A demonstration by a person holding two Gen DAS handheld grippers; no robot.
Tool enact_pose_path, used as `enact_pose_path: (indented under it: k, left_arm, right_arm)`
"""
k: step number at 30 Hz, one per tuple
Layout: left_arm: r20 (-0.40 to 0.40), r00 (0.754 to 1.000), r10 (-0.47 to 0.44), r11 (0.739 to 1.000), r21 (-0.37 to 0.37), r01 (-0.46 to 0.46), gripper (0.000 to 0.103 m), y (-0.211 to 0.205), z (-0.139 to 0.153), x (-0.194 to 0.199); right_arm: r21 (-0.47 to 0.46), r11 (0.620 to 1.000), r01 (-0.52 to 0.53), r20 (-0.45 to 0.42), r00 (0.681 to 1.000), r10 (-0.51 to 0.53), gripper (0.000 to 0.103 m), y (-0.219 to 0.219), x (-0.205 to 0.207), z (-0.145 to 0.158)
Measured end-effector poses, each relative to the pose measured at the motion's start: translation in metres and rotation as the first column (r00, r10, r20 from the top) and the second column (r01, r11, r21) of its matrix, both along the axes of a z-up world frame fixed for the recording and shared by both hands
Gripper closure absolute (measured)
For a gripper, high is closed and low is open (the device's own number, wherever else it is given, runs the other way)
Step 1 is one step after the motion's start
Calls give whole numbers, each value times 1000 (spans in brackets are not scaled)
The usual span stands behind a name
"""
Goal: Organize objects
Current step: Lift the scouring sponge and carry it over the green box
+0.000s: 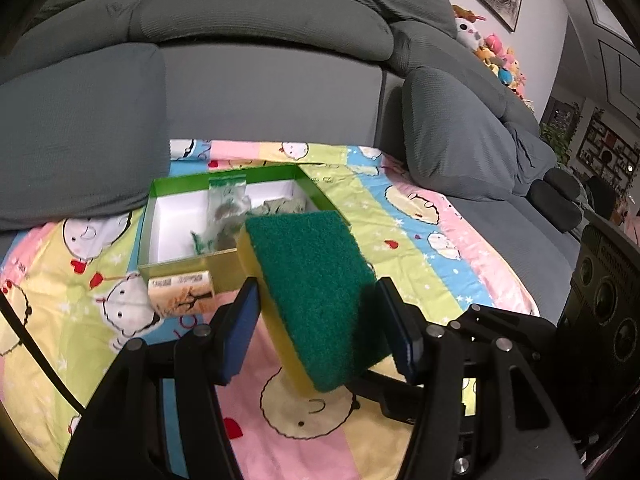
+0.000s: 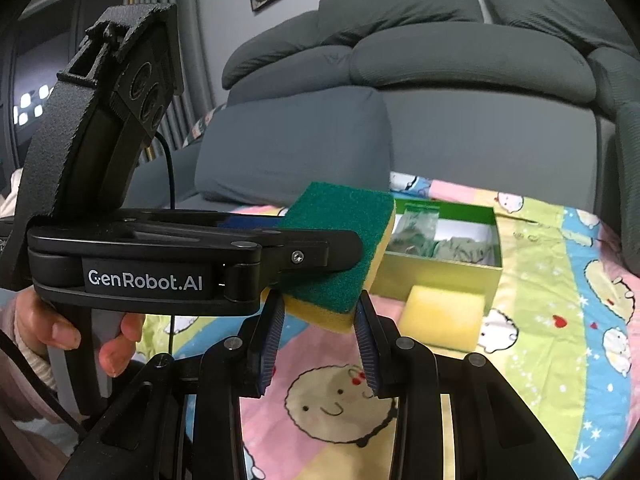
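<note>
A green-topped yellow sponge [image 1: 316, 292] hangs in the air above the cartoon blanket [image 1: 420, 248]. My left gripper [image 1: 318, 320] is shut on its two sides with the blue pads. My right gripper [image 2: 320, 332] is shut on the same sponge [image 2: 340, 220], pinching its lower yellow corner. Behind the sponge stands an open green box [image 1: 160, 200] with a white inside. It holds a clear plastic bag [image 1: 226, 208] and a grey-green cloth [image 1: 280, 206]. A small cream carton [image 1: 180, 294] lies against the box's front wall. It shows as a pale yellow block [image 2: 444, 316] in the right wrist view.
A grey sofa [image 1: 260, 20] rises behind the blanket, with loose cushions at the left [image 1: 80, 132] and right [image 1: 452, 136]. Plush toys [image 1: 496, 56] pile up at the far right. A hand [image 2: 60, 332] holds the left gripper's handle.
</note>
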State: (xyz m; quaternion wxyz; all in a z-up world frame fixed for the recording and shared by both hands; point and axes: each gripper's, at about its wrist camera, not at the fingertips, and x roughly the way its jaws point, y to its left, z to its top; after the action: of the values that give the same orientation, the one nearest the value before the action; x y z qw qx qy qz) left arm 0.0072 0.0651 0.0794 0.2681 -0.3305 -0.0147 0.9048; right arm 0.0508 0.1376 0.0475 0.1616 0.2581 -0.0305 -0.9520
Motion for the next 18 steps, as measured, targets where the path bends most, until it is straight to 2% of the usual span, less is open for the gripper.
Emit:
enact_pose_path:
  k: [9,18]
  left_arm:
    - [-56,998,-28,1000,1,29,46,16,19,-17]
    - [-85,996,-35,999,-6,34,46,25,28,-41]
  right_arm:
    - [7,999,37,-48,998,-37,66,16,-9,19]
    - [9,998,56,-67,996,-55,66,27,-37,29]
